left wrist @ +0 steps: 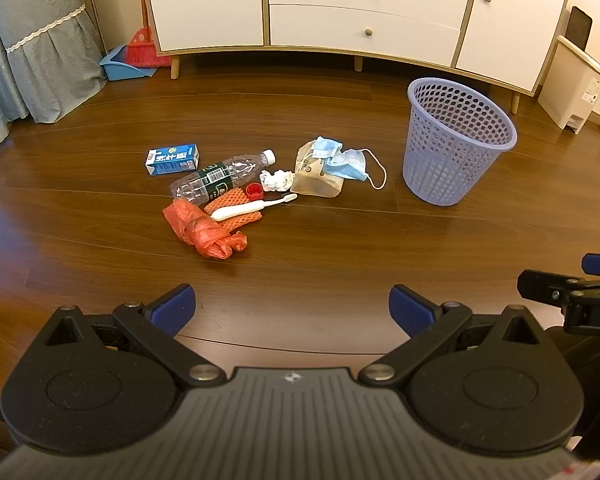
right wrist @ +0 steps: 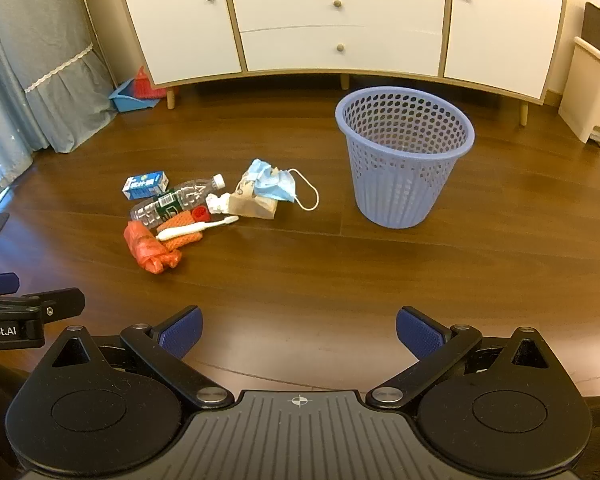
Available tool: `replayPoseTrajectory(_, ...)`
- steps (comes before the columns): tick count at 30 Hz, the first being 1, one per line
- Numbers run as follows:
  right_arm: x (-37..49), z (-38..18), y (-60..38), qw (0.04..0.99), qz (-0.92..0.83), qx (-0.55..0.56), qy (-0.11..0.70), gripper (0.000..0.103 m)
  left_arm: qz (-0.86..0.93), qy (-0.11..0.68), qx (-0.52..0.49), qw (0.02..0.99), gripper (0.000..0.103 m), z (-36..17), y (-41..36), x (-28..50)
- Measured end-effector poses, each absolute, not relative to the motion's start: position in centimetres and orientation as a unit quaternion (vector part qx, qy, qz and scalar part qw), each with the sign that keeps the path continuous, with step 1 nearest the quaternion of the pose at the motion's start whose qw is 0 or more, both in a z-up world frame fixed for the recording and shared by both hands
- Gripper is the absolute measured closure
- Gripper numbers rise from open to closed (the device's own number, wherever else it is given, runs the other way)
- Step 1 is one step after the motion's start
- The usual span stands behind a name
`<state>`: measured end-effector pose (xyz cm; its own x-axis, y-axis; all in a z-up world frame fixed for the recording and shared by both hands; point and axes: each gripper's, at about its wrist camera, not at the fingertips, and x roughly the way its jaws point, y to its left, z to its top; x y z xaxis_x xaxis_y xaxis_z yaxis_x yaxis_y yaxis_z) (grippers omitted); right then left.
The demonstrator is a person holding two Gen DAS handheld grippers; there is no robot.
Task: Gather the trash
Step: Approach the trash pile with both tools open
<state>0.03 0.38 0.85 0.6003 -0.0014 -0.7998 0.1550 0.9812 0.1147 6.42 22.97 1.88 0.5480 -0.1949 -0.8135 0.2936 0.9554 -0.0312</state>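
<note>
Trash [left wrist: 236, 188] sat heaped mid-floor, left of the bin [left wrist: 456, 140], well apart from it. Left gripper [left wrist: 292, 310] and right gripper [right wrist: 299, 332] hung wide open, empty. Tangled mask loops [left wrist: 374, 172] could've snagged the neighbouring bag, honestly.

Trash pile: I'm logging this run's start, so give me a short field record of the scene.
surface: wood floor
bin: lilac mesh basket, upright, right of the pile, apart from it; looks empty
pile: blue carton, clear bottle, red cap, crumpled tissue, toothbrush lying on orange net, red bag, brown pouch with face mask on top
left gripper: open, empty, short of the pile
right gripper: open, empty
collected: nothing yet
</note>
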Motion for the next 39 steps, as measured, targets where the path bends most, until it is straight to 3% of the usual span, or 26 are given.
replayPoseTrajectory(21, 1.0, 4.6, 0.4, 0.913, -0.036, 0.076, 0.398, 0.002, -0.129, 0.423, 0.048, 0.896, 0.001, 5.9, 22.8, 6.6)
replayPoseTrajectory(33, 4.3, 6.8, -5.8, 0.909, -0.065, 0.085, 0.404, 0.002, -0.128, 0.399, 0.094, 0.903, 0.001, 7.0, 24.4, 13.9)
replayPoseTrajectory(39, 6.6, 8.8, -10.7, 0.909, -0.062, 0.064, 0.407, 0.002, -0.102, 0.393, 0.11, 0.907, 0.001, 5.0, 25.9, 17.1)
